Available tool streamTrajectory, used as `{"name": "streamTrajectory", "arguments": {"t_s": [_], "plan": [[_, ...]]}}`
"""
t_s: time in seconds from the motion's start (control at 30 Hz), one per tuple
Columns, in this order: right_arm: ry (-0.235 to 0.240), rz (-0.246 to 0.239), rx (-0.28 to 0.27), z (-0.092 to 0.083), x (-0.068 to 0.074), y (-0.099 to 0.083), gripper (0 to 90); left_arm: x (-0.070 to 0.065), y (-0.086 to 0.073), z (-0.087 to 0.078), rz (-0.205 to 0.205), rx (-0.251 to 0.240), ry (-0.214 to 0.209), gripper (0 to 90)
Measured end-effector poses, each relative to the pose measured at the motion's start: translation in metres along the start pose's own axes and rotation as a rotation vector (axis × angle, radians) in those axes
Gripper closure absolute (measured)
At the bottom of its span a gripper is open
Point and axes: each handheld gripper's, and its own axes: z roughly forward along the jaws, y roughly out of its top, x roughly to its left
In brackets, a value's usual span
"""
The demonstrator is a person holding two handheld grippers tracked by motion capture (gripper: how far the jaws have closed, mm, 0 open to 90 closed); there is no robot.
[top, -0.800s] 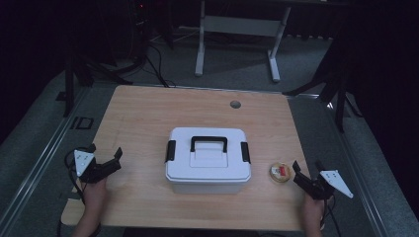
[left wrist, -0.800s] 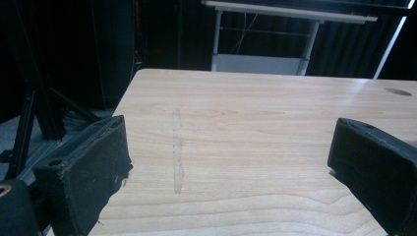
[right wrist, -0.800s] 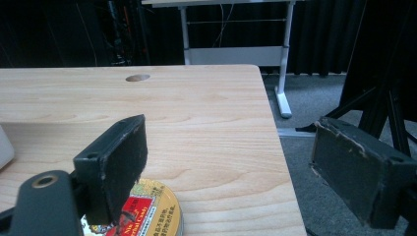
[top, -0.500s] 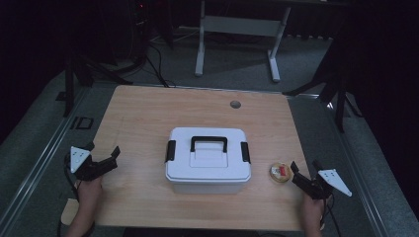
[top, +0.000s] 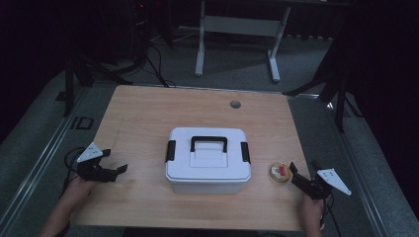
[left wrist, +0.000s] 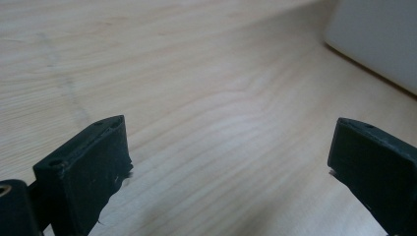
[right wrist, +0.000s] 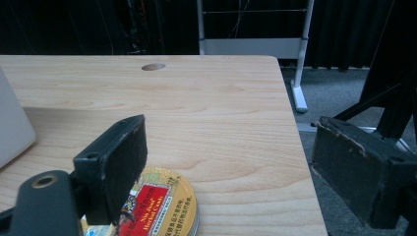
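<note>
A round candy tin (top: 279,173) with a gold rim and red label lies flat near the right edge of the tabletop (top: 148,113), just beside the right end of a white plastic storage box (top: 207,160) with a black handle and black side latches (lid on, latches down as far as can be seen). The right hand-held gripper (top: 294,171) hovers at the tin with its jaws spread wide and nothing between them; in the right gripper view one jaw stands above the tin's edge while the other hangs out past the tabletop's right edge. The left hand-held gripper (top: 118,170) sits low near the left edge, jaws also wide and empty, well apart from the box.

The likely risk is the tin itself: it is low and smooth, so jaws closing off-centre could skid it against the box or toward the right edge. A grip that catches only the rim would probably tip it.
</note>
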Motion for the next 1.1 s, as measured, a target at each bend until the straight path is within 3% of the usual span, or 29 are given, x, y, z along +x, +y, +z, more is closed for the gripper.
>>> {"name": "streamTrajectory", "arguments": {"t_s": [0.23, 0.47, 0.53, 0.7, 0.77, 0.87, 0.9, 0.93, 0.97, 1.0, 1.1], "plan": [[0.004, -0.002, 0.005, 0.000, 0.000, 0.000, 13.4, 0.001, 0.010, 0.000, 0.105, 0.130, -0.075, 1.6], [0.008, 0.001, 0.016, 0.001, 0.000, -0.001, 13.4, -0.004, 0.015, 0.003, 0.236, 0.336, -0.135, 1.6], [0.006, -0.003, 0.019, 0.001, 0.000, -0.001, 13.4, -0.005, 0.015, 0.004, 0.251, 0.393, -0.162, 1.6], [0.011, 0.001, 0.024, 0.002, 0.000, -0.001, 13.4, -0.009, 0.020, 0.006, 0.323, 0.497, -0.167, 1.6], [0.011, 0.000, 0.023, 0.002, 0.000, -0.001, 13.4, -0.010, 0.021, 0.006, 0.327, 0.509, -0.173, 1.6], [0.011, -0.010, 0.027, 0.002, 0.001, -0.001, 13.4, -0.014, 0.026, 0.006, 0.357, 0.600, -0.203, 4.4], [0.010, -0.011, 0.030, 0.002, 0.001, -0.001, 13.4, -0.014, 0.026, 0.006, 0.357, 0.600, -0.203, 4.5], [0.009, -0.017, 0.031, 0.002, 0.002, -0.001, 13.4, -0.014, 0.028, 0.007, 0.385, 0.649, -0.203, 4.5], [0.009, -0.017, 0.031, 0.002, 0.002, -0.001, 13.4, -0.014, 0.028, 0.007, 0.385, 0.649, -0.203, 4.6], [0.010, -0.022, 0.031, 0.002, 0.002, -0.001, 13.4, -0.014, 0.032, 0.006, 0.416, 0.688, -0.190, 4.6], [0.012, -0.023, 0.033, 0.003, 0.002, -0.001, 13.4, -0.013, 0.037, 0.004, 0.416, 0.701, -0.180, 4.6]]}}
